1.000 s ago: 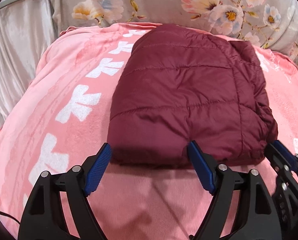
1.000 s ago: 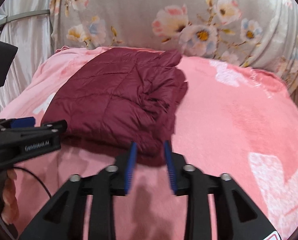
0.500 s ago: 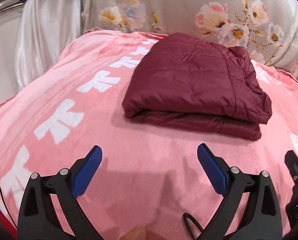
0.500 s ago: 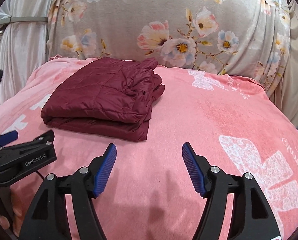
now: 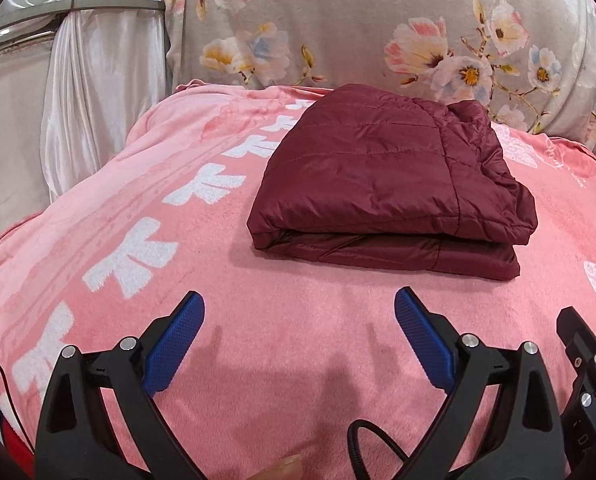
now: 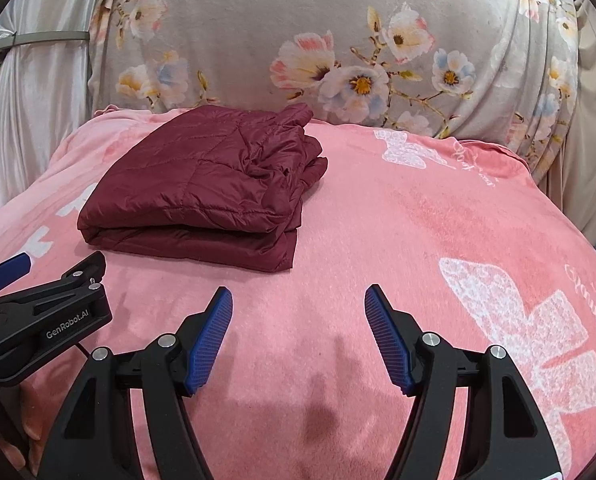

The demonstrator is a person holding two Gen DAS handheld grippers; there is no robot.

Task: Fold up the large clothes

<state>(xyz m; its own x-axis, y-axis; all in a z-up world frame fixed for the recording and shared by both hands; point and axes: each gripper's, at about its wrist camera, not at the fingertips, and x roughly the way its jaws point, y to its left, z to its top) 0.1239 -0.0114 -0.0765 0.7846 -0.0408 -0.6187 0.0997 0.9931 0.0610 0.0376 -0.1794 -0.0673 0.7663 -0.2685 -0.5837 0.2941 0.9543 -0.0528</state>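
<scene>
A maroon quilted jacket [image 5: 385,184] lies folded in a thick rectangular stack on the pink blanket [image 5: 258,340]; it also shows in the right wrist view [image 6: 210,192]. My left gripper [image 5: 299,300] is open and empty, held back from the jacket's near edge, above the blanket. My right gripper [image 6: 298,294] is open and empty, also short of the jacket, off its near right corner. The left gripper's body [image 6: 42,316] shows at the left of the right wrist view.
The blanket has white patterns [image 6: 529,328] and covers a raised bed-like surface. A grey floral cloth [image 6: 337,60] hangs behind it, and a white curtain [image 5: 94,100] stands at the left. A black cable [image 5: 377,448] trails under the left gripper.
Both grippers have pulled back from the jacket's near edge. The right gripper, nearly closed a second ago, has opened wide. The jacket rests folded and untouched.
</scene>
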